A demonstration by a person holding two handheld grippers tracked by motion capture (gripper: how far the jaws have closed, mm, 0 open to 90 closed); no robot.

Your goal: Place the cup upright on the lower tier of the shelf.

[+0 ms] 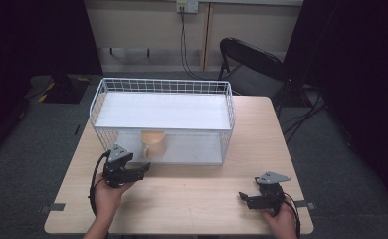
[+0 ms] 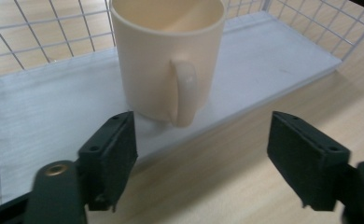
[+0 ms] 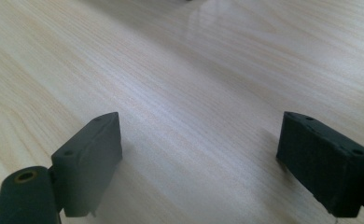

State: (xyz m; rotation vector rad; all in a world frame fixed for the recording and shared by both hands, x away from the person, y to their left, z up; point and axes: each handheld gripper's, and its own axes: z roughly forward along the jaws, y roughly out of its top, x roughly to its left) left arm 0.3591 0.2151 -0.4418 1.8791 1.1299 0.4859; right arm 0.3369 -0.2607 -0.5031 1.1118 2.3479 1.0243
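Left hand (image 1: 107, 195) and right hand (image 1: 280, 219) enter from the near edge of the light wooden surface (image 1: 192, 199). Left gripper (image 1: 141, 170), jaws spread and empty, points at the cream ceramic mug (image 2: 167, 58) standing upright on the lower shelf of the white wire rack (image 1: 162, 119). Right gripper (image 1: 245, 198), jaws likewise apart, rests low over bare wood, well apart from the rack.

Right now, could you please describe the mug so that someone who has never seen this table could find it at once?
On the wooden table stands a white wire rack with two shelves. The mug sits upright on the lower shelf, near its front left, just ahead of the left gripper. It is cream, with its handle facing that gripper.
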